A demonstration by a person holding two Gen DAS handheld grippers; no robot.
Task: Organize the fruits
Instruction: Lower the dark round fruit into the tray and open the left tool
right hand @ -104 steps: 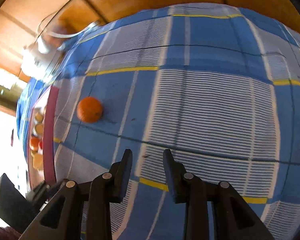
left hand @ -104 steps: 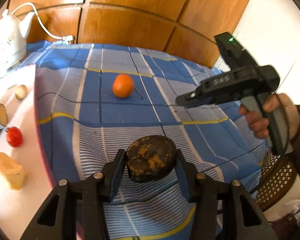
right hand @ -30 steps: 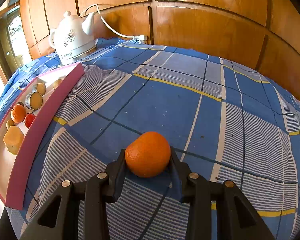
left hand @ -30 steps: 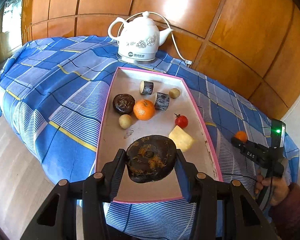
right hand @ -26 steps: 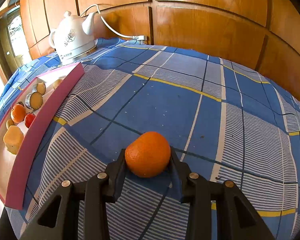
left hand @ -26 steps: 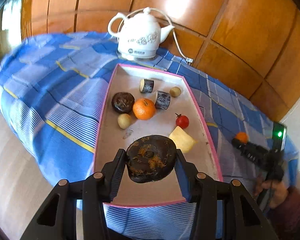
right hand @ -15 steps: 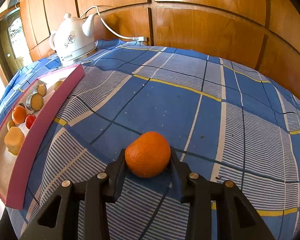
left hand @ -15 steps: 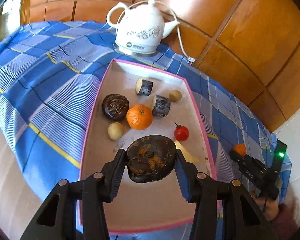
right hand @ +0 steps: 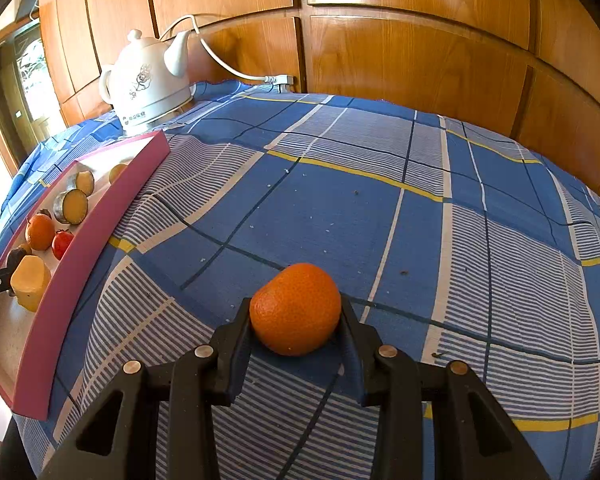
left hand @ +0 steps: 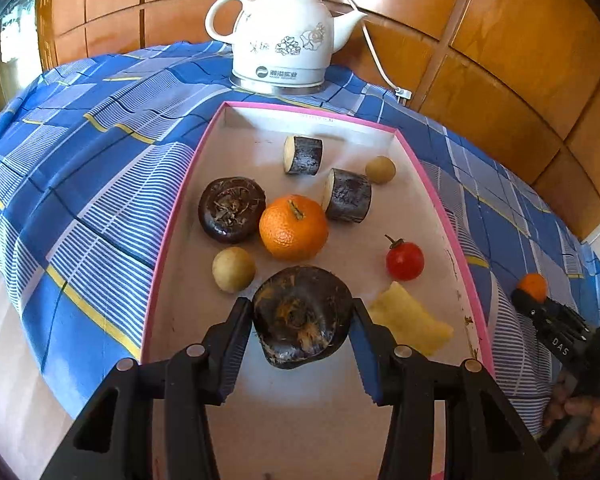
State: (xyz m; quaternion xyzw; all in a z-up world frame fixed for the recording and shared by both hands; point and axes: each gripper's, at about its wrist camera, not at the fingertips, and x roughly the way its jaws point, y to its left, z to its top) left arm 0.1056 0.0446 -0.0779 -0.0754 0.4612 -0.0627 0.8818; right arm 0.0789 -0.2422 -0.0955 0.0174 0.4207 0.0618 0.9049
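Grippers each hold 1 fruit. Left gripper (left hand: 302,320) has its 2 fingers partly apart, pressed on both sides of a dark brown fruit (left hand: 302,316) (rough, with orange fibres on its face), held above the near half of the pink-rimmed tray (left hand: 432,196). Inside the tray lie a second dark fruit (left hand: 231,209), an orange (left hand: 293,227) just beside it, 2 dark cut pieces (left hand: 303,155) with pale faces, 2 small tan balls (left hand: 233,269), 1 cherry tomato (left hand: 405,260) and a yellow wedge (left hand: 410,320) just right of the held fruit. Behind the tray stands a white kettle (left hand: 284,48) on the blue checked cloth (left hand: 100,168), its cord running to the wood-panelled wall. Right gripper (right hand: 296,316) has its fingers partly apart too, clamped on a mandarin (right hand: 295,308) over the cloth (right hand: 380,208), well apart from the tray (right hand: 84,248), which shows at the left of that view. In the left view the right gripper (left hand: 532,290) and its mandarin (left hand: 533,283) appear small at the right edge, with a hand (left hand: 580,412) on the handle.
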